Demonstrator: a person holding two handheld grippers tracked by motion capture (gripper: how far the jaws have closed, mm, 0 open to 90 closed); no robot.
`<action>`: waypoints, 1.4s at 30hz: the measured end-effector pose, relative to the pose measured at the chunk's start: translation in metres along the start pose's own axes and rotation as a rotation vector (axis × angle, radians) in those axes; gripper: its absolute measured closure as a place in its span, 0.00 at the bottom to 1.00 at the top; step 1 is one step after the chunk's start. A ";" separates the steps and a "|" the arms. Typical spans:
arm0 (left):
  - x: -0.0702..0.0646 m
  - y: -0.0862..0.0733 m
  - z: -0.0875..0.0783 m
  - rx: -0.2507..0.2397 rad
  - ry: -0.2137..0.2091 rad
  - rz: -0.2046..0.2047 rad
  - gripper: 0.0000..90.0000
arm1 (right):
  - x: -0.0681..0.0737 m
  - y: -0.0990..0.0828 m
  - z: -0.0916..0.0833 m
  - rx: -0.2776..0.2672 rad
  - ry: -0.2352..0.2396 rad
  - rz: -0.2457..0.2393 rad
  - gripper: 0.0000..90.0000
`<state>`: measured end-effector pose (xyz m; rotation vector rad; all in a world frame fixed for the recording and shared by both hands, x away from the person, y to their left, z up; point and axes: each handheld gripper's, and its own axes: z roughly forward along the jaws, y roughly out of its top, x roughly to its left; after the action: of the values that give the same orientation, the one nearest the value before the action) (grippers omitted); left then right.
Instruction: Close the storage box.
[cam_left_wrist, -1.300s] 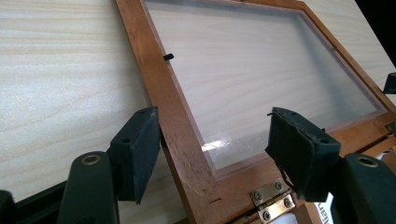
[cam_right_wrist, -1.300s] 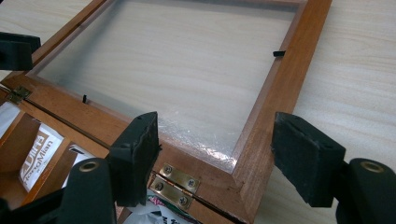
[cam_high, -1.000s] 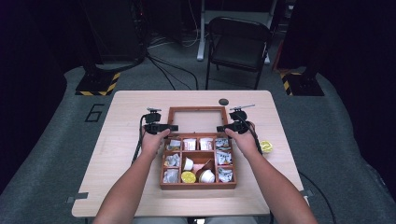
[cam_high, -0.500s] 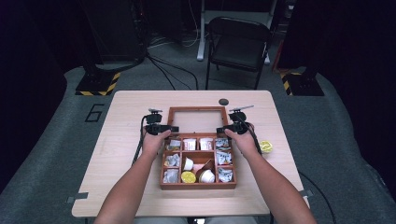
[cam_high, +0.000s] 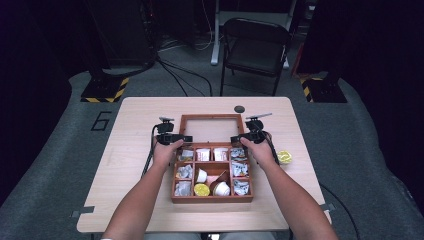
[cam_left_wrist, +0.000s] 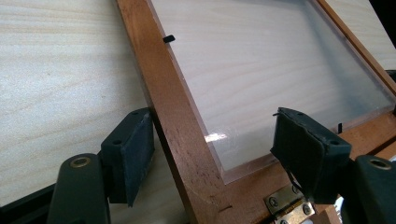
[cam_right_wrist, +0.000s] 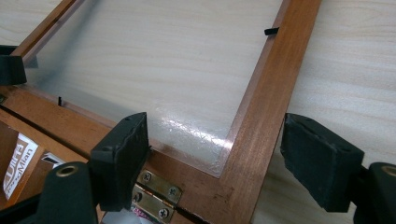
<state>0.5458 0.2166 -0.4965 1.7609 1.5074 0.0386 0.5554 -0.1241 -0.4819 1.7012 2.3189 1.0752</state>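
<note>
Two hand-held grippers, your left (cam_high: 176, 138) and right (cam_high: 243, 137), straddle one glazed wooden box lid (cam_high: 211, 128) lying flat mid-worktop, jaws just opening, gripping nothing.

Glossy clear pane (cam_left_wrist: 261, 79) in a smooth wooden lid frame (cam_left_wrist: 175, 116), brass hinge (cam_right_wrist: 159, 193).

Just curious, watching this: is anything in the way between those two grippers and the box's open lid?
Nothing visible. The lid lies open flat on the table. Each gripper straddles a side rail near the hinges: left gripper, right gripper. Their jaws have just been opening and stand clear of the wood.
</note>
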 end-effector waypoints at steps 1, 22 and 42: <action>0.000 0.000 0.000 0.000 0.000 0.000 0.33 | -0.001 0.000 0.000 0.000 0.005 -0.001 0.25; 0.000 0.000 0.001 -0.001 -0.007 -0.007 0.33 | -0.007 0.001 0.005 0.011 0.052 0.069 0.27; 0.001 0.002 -0.001 0.004 -0.006 -0.020 0.35 | -0.004 0.002 0.004 0.001 0.027 0.064 0.28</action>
<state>0.5471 0.2174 -0.4954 1.7472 1.5221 0.0204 0.5601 -0.1257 -0.4851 1.7832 2.2962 1.1146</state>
